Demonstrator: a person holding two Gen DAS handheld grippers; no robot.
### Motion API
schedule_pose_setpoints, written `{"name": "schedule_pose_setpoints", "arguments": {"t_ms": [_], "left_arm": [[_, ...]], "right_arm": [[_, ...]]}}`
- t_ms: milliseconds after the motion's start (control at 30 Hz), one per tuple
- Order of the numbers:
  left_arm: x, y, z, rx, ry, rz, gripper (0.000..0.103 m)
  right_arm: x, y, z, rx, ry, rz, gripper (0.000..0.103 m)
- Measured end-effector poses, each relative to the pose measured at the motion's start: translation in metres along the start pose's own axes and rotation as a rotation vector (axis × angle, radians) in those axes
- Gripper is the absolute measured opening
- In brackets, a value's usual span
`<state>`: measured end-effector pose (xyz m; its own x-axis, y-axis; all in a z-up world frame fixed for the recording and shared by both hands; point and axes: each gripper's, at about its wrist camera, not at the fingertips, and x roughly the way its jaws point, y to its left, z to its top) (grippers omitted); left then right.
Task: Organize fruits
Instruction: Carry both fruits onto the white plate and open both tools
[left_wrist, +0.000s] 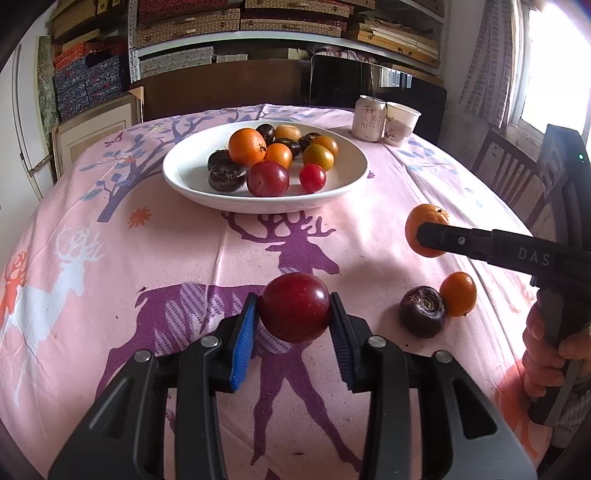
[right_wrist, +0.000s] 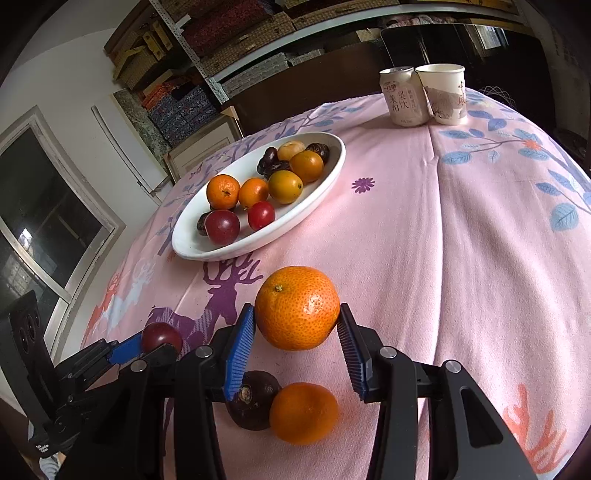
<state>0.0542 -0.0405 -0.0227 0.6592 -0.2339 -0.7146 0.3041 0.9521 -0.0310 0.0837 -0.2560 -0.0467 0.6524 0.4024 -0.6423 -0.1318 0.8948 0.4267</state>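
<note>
My left gripper (left_wrist: 294, 317) is shut on a dark red plum (left_wrist: 294, 312), held above the pink cloth; the same plum (right_wrist: 161, 336) shows at the left of the right wrist view. My right gripper (right_wrist: 296, 326) is shut on an orange mandarin (right_wrist: 297, 307), lifted off the table; in the left wrist view that mandarin (left_wrist: 424, 226) sits at the tip of the black right gripper (left_wrist: 428, 236). A white plate (left_wrist: 177, 173) (right_wrist: 325, 192) with several fruits stands beyond. A dark purple fruit (left_wrist: 422, 311) (right_wrist: 255, 402) and a small orange (left_wrist: 458, 293) (right_wrist: 303, 412) lie touching on the cloth.
A drink can (left_wrist: 367, 118) (right_wrist: 402, 98) and a paper cup (left_wrist: 400, 122) (right_wrist: 445, 92) stand at the far side of the table. A hand (left_wrist: 550, 362) grips the right tool's handle. Chairs and shelves of boxes stand behind the table.
</note>
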Motion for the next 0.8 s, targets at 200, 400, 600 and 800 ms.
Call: {"name": "schedule_pose_setpoints", "arguments": {"t_ms": [200,400,600,800], "left_arm": [[-0.004,0.002,0.002,0.004,-0.028,0.034,0.037],[-0.009,0.02,0.022,-0.057,-0.028,-0.067,0.037],[-0.014,0.04,0.075,-0.045,-0.075,-0.005,0.037],[0.008,0.055,0.129,-0.07,-0.103,0.013,0.037]], "right_arm": [[-0.002,0.005,-0.002,-0.027,-0.003,0.0,0.046],[-0.007,0.0,0.003,0.004,-0.008,0.023,0.046],[-0.016,0.004,0.042,0.007,-0.039,0.028,0.046],[-0.004,0.028,0.095,-0.021,-0.065,0.049,0.046]]}}
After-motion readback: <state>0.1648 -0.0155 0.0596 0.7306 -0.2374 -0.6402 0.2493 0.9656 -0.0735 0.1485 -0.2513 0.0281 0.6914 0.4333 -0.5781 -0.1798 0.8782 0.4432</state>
